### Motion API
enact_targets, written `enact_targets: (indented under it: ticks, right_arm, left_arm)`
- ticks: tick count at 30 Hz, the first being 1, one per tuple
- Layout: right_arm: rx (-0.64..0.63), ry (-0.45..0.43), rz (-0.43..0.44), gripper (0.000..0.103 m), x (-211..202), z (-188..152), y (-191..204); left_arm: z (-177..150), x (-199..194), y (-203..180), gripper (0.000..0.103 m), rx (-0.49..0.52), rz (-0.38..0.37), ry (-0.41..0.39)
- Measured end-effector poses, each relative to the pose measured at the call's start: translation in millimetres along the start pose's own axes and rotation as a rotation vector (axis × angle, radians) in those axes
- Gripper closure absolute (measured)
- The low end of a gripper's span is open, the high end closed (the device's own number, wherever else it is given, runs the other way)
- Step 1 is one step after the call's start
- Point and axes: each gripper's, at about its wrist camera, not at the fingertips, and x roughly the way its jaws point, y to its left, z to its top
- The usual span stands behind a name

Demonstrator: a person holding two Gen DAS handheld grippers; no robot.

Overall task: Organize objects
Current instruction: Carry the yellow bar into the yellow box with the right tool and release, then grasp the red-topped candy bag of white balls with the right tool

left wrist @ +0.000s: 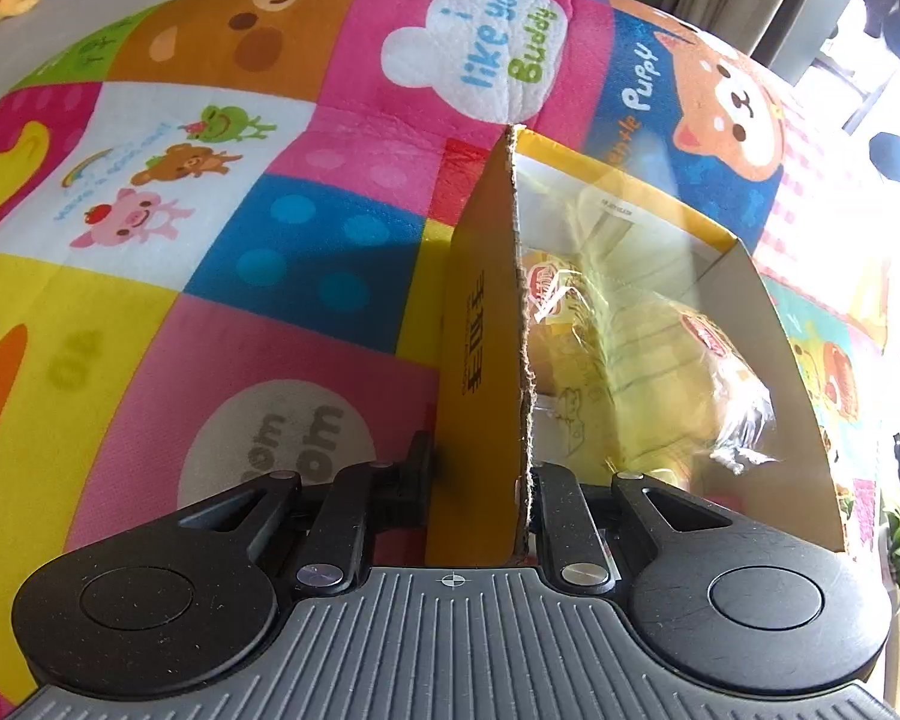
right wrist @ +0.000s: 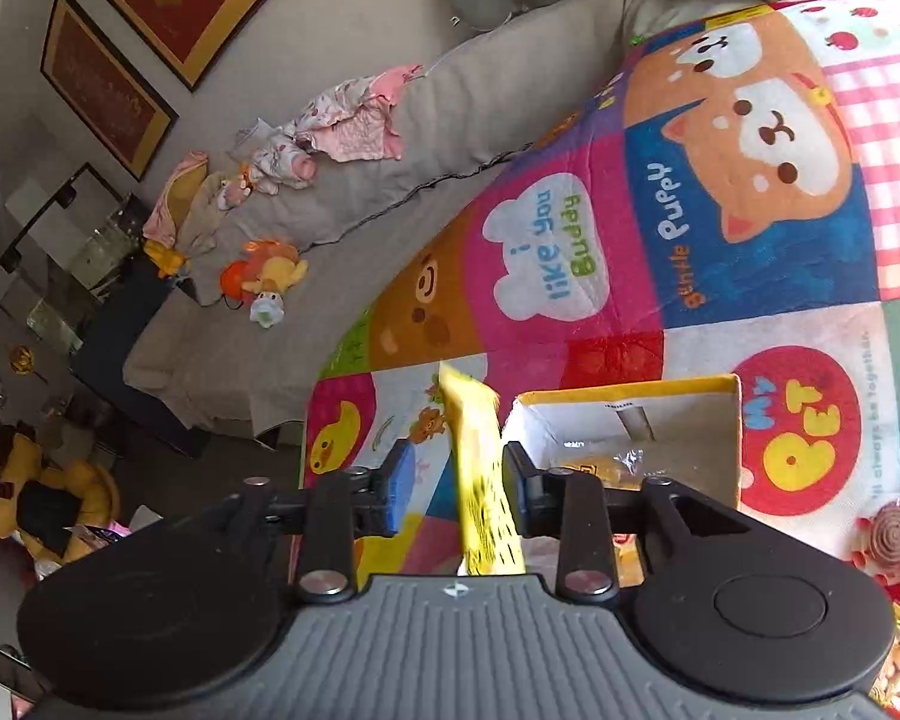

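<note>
Holding snack packets (left wrist: pixel 660 330), yellow box (left wrist: pixel 768 324) with left gripper (left wrist: pixel 480 480) straddling its flap.

What I can't make out from either wrist view

From the left wrist, the yellow box wall (left wrist: pixel 486 360) hides the inner faces of my left gripper (left wrist: pixel 477 480) fingers, so I can't judge contact. Wrapped snack packets (left wrist: pixel 660 348) inside are washed out by glare, labels unreadable. From the right wrist, the yellow flap (right wrist: pixel 480 480) is motion-blurred, its print illegible, and the sweets (right wrist: pixel 894 540) at the right edge are cut off.
</note>
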Motion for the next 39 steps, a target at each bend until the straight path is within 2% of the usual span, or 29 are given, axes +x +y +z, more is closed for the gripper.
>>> enact_targets:
  ticks: [2, 4, 8, 15, 17, 23, 26, 29, 35, 39]
  right_arm:
    - [-0.035, -0.011, -0.030, 0.058, 2.7, -3.8, 2.4]
    - [-0.065, -0.019, -0.070, 0.054, 0.9, -10.5, 0.3]
    - [-0.080, -0.024, -0.148, 0.052, -8.2, -18.7, -19.4]
    - [-0.042, -0.040, -0.300, 0.043, -45.1, -32.4, -82.3]
    - [-0.011, -0.040, -0.342, 0.037, -57.7, -37.6, -104.7]
    - [0.110, -0.050, -0.480, 0.027, -94.5, -62.7, -169.8]
    - [0.167, -0.033, -0.503, 0.026, -103.7, -79.0, -191.5]
    - [0.181, 0.000, -0.493, 0.022, -99.7, -96.8, -197.2]
    - [0.019, 0.069, -0.523, 0.022, -73.1, -124.3, -174.1]
    - [0.009, 0.068, -0.513, 0.022, -68.0, -121.1, -170.7]
  left_arm:
    - [-0.2, -0.2, 0.1, 0.084, -0.001, -0.003, -0.001]
    - [-0.7, -0.4, -0.3, 0.084, 0.000, -0.002, -0.002]
    - [-1.4, -0.5, 0.4, 0.084, -0.003, -0.005, -0.005]
    - [-1.2, -0.8, -0.1, 0.084, -0.004, -0.002, -0.005]
    - [-1.2, -0.5, -0.5, 0.084, -0.004, 0.002, -0.005]
    - [0.0, 2.6, -5.5, 0.085, 0.003, 0.008, 0.001]
    - [0.2, 5.5, -10.7, 0.085, 0.010, 0.005, 0.002]
    - [0.0, 7.6, -14.8, 0.085, 0.014, 0.004, 0.002]
    - [-0.7, 7.7, -16.3, 0.085, 0.027, 0.004, 0.006]
    - [-1.4, 7.5, -16.2, 0.085, 0.032, 0.001, 0.007]
